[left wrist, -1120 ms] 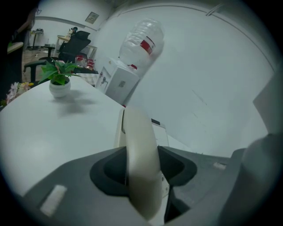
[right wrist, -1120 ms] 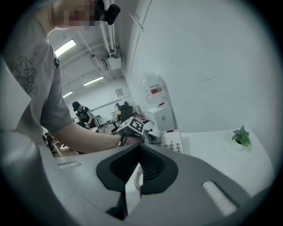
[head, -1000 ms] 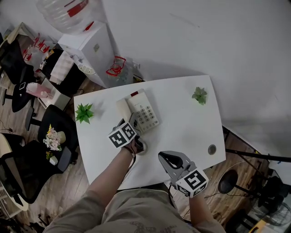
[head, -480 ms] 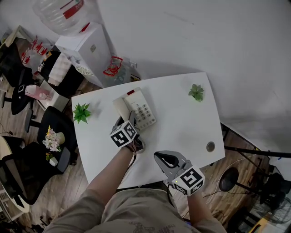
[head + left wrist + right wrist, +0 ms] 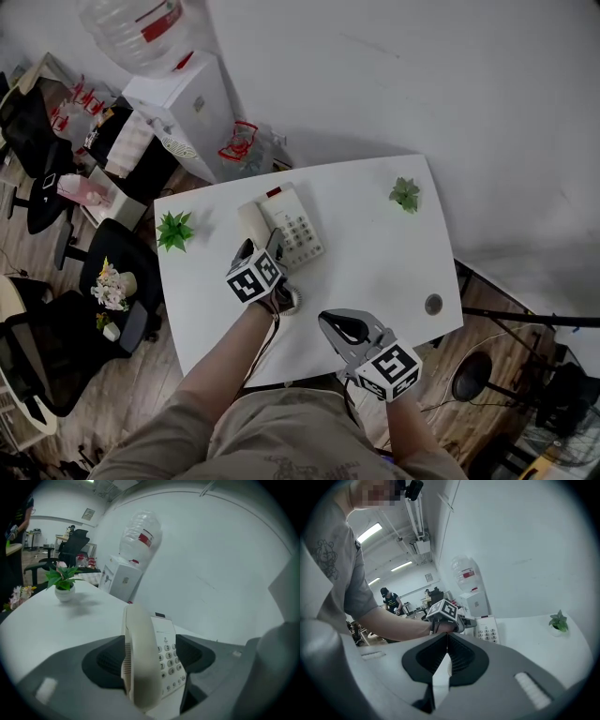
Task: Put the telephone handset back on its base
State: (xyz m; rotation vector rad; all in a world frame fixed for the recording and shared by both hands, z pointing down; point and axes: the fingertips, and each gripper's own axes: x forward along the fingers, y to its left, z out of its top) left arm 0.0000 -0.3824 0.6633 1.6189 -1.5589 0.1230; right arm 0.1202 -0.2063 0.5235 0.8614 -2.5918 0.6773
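The cream plastic telephone handset (image 5: pixel 140 667) looks already seated on its cream push-button base (image 5: pixel 168 651), its near end between the left hand-held gripper's (image 5: pixel 262 247) released jaws, so seemingly only backing away is left; the right hand-held gripper (image 5: pixel 446 654) hangs clenched, empty, well behind.

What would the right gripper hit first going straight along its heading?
Probably the person's left hand, dead ahead of the shut jaws; the telephone lies beyond, slightly right. Depth unclear.
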